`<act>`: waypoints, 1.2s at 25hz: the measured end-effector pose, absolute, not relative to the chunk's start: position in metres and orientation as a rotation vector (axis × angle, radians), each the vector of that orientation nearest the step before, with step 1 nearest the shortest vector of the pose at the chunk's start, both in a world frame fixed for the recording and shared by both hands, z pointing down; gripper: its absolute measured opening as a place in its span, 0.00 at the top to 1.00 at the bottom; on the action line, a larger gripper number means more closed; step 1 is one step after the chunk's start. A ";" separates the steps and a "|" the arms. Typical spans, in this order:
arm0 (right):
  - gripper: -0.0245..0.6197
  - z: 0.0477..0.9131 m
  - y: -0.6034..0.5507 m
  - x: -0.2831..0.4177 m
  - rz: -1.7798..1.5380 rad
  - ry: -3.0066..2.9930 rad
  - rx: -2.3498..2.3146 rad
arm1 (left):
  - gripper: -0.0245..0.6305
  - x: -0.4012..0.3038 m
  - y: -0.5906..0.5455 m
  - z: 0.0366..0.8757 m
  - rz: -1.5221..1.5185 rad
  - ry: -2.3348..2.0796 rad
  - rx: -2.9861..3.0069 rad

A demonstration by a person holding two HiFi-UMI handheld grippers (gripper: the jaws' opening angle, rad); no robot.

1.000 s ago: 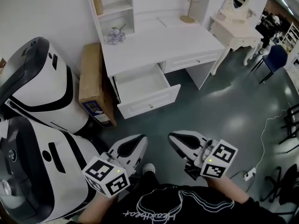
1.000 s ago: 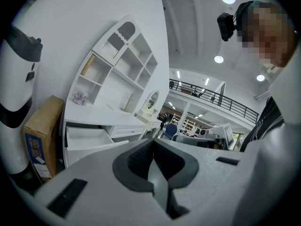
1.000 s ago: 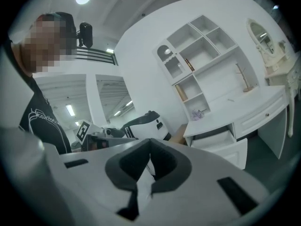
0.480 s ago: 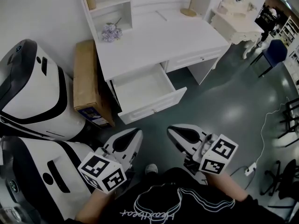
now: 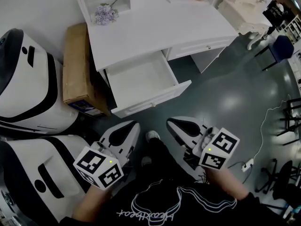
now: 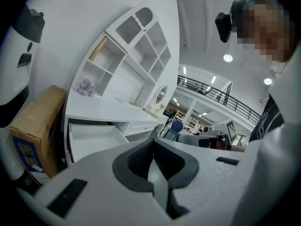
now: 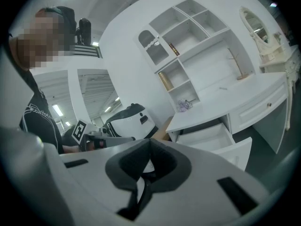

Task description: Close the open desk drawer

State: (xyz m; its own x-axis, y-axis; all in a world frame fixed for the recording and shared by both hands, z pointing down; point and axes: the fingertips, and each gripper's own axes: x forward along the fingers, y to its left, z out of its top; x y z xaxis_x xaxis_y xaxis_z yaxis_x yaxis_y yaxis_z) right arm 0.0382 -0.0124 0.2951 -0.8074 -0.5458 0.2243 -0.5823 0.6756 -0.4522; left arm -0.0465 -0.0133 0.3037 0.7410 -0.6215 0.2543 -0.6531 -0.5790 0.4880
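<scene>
- Head view: the white bench point(image 5: 155, 29) stands against the far wall, and its left drawer point(image 5: 141, 76) is pulled out toward the person, with its front panel over the dark floor point(image 5: 225, 98).
- A purple bunch of flowers point(image 5: 103, 14) sits at the far left of the bench top. A cardboard box point(image 5: 77, 69) lies on the floor just left of the bench, beside a white and black machine point(image 5: 28, 88).
- The left tongs point(image 5: 133, 125) and the right tongs point(image 5: 172, 123) are held side by side near the person. Both point at the drawer front but are apart from it. A blue chair point(image 5: 280, 46) stands far right.
- Left gripper view: the left tongs point(image 6: 153, 160) are pressed together with nothing between the pads. Beyond them the drawer point(image 6: 89, 142) shows open and bare inside, with the cardboard box point(image 6: 33, 126) to its left. The flowers point(image 6: 86, 86) sit under a white shelf unit point(image 6: 136, 46).
- Right gripper view: the right tongs point(image 7: 149, 160) are also closed and hold nothing. The drawer point(image 7: 211, 138) hangs open to the right beyond them, below the flowers point(image 7: 186, 105) and the shelf unit point(image 7: 188, 32).
</scene>
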 end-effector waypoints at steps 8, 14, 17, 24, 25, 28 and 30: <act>0.95 0.333 -0.053 0.041 0.816 -2.742 0.888 | 0.96 -0.039 -0.050 0.339 0.110 -0.974 2.319; 0.95 0.366 -0.078 0.043 0.829 -2.695 0.879 | 0.96 -0.034 -0.067 0.357 0.132 -0.959 2.295; 0.95 0.383 -0.089 0.043 0.836 -2.682 0.886 | 0.96 -0.033 -0.071 0.367 0.145 -0.956 2.280; 0.95 0.423 -0.103 0.036 0.781 -2.633 0.875 | 0.96 -0.039 -0.073 0.394 0.178 -0.988 2.216; 0.95 0.430 -0.103 0.035 0.764 -2.621 0.871 | 0.96 -0.039 -0.073 0.397 0.182 -0.990 2.210; 0.95 0.446 -0.106 0.036 0.759 -2.591 0.895 | 0.96 -0.041 -0.072 0.405 0.193 -0.998 2.195; 0.95 0.456 -0.108 0.038 0.782 -2.573 0.927 | 0.96 -0.042 -0.070 0.410 0.198 -1.005 2.184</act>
State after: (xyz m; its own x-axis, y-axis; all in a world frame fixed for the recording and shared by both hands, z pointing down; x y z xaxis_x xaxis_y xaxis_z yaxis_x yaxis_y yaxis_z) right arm 0.0380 -0.1078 0.4563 -0.7485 -0.4960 0.4401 -0.6570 0.6445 -0.3911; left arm -0.0423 -0.0703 0.4104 0.6854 -0.6033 0.4076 -0.7130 -0.4425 0.5439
